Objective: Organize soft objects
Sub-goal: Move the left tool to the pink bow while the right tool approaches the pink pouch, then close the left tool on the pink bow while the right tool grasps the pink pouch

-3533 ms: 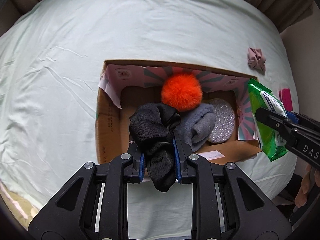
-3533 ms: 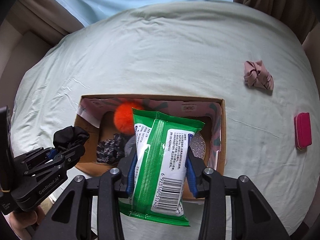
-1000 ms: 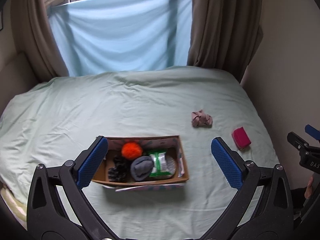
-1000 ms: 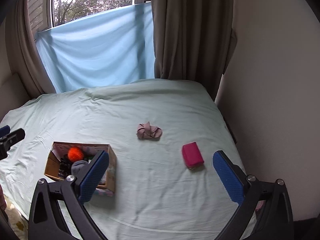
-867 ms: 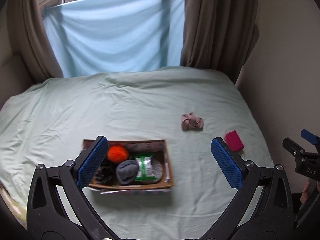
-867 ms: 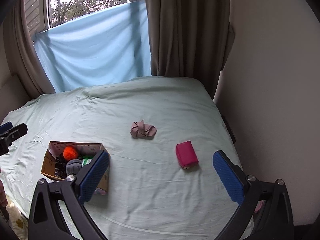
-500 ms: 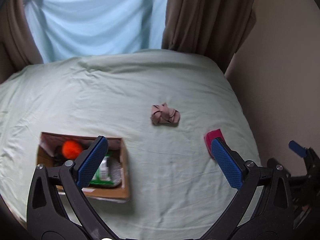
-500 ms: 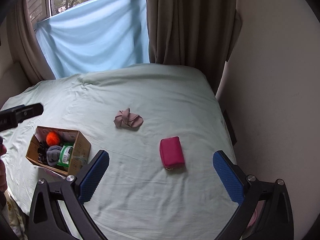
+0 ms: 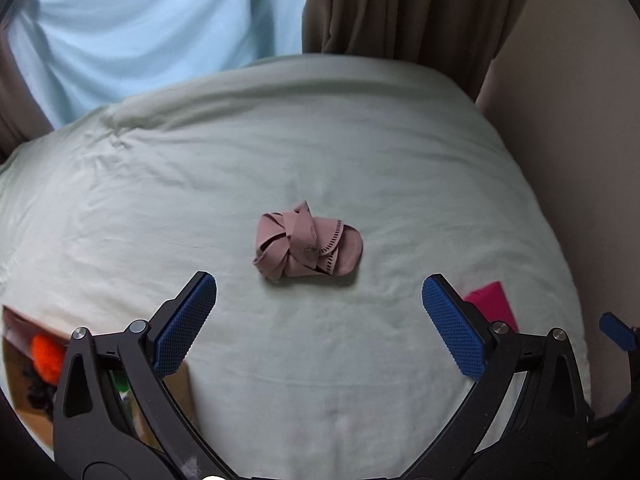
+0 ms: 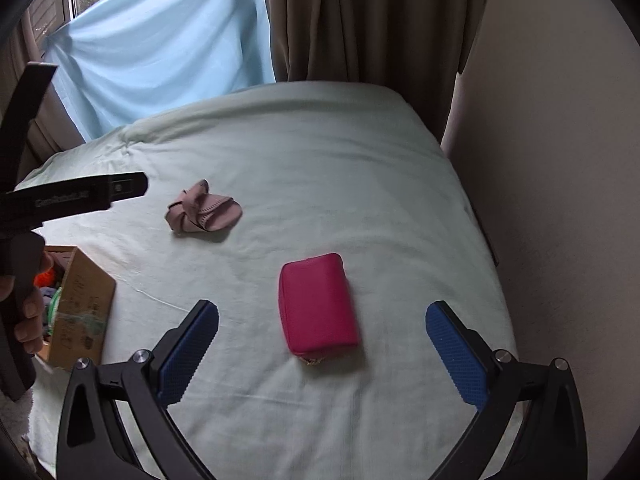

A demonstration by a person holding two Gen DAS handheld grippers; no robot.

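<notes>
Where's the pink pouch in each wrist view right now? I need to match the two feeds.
Left wrist: the pink pouch sits low at the right, partly hidden behind the open left gripper's right-hand finger.
Right wrist: it lies in full view just below centre, framed by the open right gripper.
Shared landmark: the crumpled mauve cloth on the bed sheet, up and to the left of the pouch in both views.

pale green bedsheet, light blue cloth behind it, brown curtain, beige wall
</notes>
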